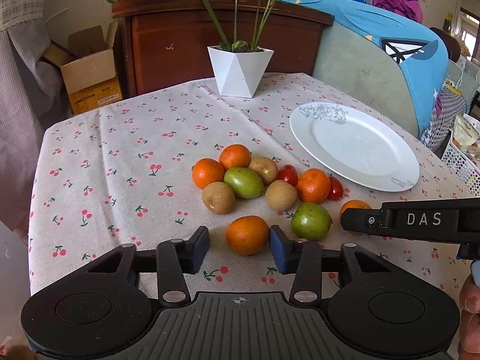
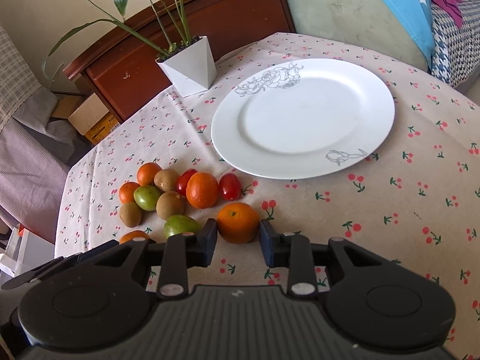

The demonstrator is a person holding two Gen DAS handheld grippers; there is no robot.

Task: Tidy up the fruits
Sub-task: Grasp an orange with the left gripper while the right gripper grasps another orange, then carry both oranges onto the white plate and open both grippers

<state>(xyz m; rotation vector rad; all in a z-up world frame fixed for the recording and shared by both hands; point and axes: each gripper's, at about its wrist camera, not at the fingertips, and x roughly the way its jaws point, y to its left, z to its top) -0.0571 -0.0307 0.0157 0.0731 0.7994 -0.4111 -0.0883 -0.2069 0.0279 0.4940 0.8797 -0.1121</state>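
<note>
Left wrist view: we see our left gripper [image 1: 240,247] spread wide, its right pad touching a round orange citrus fruit [image 1: 247,235] on the cherry-print tablecloth [image 1: 120,150]. Our right gripper [image 2: 238,241] brackets another small orange fruit [image 2: 238,223], pads at its sides, near the white floral-rimmed plate [image 2: 375,114].

Soft, even daylight fills both wrist views, brightest at a window [image 1: 468,30] blown out at the far right of the left view. The white plate [image 2: 303,117] reads bright with only mild sheen. Fruit casts faint, short shadows on the cherry-print tabletop [image 2: 390,210]. Focus holds sharp across the centre; fisheye distortion bends the tabletop edges and darkens the frame corners into vignette.
</note>
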